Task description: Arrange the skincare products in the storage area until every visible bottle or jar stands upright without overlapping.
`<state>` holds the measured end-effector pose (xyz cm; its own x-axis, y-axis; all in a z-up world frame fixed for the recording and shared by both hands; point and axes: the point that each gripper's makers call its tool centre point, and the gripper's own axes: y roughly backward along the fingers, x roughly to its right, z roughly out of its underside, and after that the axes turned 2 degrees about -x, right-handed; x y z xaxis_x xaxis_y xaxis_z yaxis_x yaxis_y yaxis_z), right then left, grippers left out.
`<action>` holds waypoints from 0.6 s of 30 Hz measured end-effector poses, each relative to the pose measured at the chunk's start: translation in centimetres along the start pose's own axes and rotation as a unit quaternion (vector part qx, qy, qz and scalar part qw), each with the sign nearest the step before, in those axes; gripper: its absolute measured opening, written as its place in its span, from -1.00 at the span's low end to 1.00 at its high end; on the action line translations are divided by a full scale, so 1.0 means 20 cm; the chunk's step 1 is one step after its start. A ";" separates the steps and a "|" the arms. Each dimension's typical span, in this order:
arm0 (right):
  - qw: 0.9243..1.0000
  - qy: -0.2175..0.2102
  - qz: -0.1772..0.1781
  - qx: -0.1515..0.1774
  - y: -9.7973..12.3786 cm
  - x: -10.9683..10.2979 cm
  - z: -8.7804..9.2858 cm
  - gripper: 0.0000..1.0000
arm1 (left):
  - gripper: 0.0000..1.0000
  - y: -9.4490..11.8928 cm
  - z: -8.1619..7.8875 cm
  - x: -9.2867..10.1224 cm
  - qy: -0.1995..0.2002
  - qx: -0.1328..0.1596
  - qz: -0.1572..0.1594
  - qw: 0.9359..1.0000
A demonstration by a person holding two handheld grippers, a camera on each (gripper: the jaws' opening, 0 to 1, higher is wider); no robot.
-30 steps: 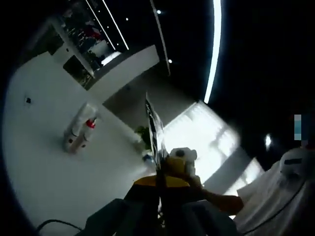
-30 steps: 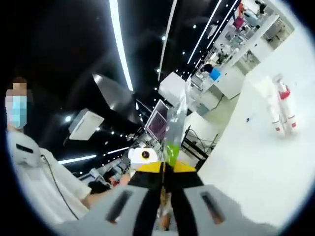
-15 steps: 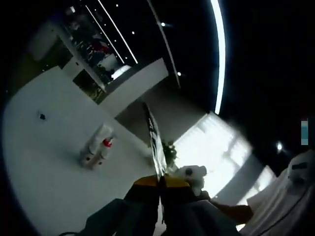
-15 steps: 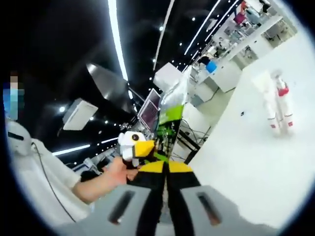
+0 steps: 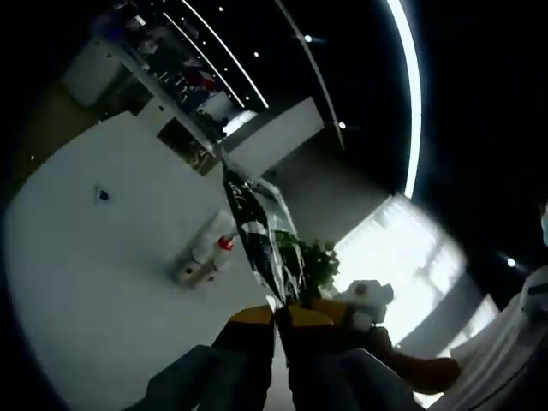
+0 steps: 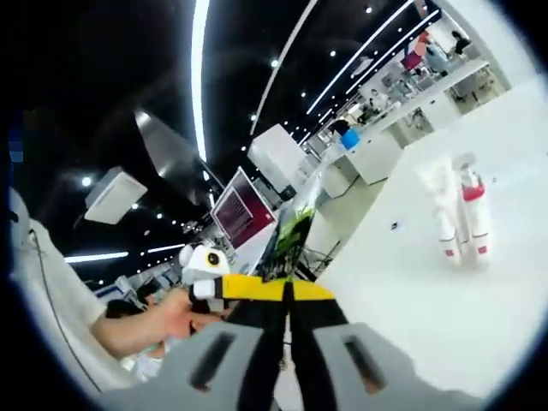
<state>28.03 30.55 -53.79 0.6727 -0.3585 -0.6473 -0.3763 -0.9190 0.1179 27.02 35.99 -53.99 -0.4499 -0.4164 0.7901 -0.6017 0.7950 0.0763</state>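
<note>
Two white bottles (image 5: pixel 205 257), one with a red cap, stand close together on a white table (image 5: pixel 94 282); in the right gripper view the same bottles (image 6: pixel 459 216) are at the right. A thin foil packet (image 5: pixel 257 244) with dark, white and green print rises from my left gripper (image 5: pixel 278 312), which is shut on its lower edge. My right gripper (image 6: pixel 285 291) is shut on a packet (image 6: pixel 291 229) seen nearly edge-on; I cannot tell whether it is the same one. Both grippers are held well away from the bottles, close beside each other.
A small dark mark (image 5: pixel 103 194) lies on the table beyond the bottles. A hand (image 6: pixel 150 321) holds the other gripper at the left of the right gripper view. Shelving (image 5: pixel 180 81) and long ceiling lights (image 5: pixel 411 86) lie behind. A person in white (image 5: pixel 514 342) stands at the right.
Both views have rolled and shifted with the hands. The packet has turned, showing more of its printed face. The bottles stay put on the table.
</note>
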 end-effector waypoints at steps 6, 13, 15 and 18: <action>1.000 -0.011 0.012 0.000 -0.06 0.10 -0.01 -1.00 | -0.99 -0.06 -0.04 -0.11 -0.003 -0.008 -0.029 1.000; 0.999 -0.038 0.035 0.003 -0.14 0.26 -0.02 -1.00 | -0.99 -0.15 -0.10 -0.25 -0.021 -0.029 -0.059 0.998; 0.998 -0.054 0.041 0.002 -0.16 0.30 -0.02 -0.99 | -0.99 -0.17 -0.12 -0.30 -0.024 -0.036 -0.066 0.997; 0.997 -0.065 0.048 -0.003 -0.21 0.36 -0.01 -0.99 | -0.99 -0.19 -0.13 -0.38 -0.025 -0.045 -0.080 0.996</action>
<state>34.51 31.77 -58.71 0.5449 -0.4203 -0.7255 -0.4309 -0.8827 0.1877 34.44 37.26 -58.63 -0.3867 -0.5594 0.7331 -0.6073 0.7528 0.2541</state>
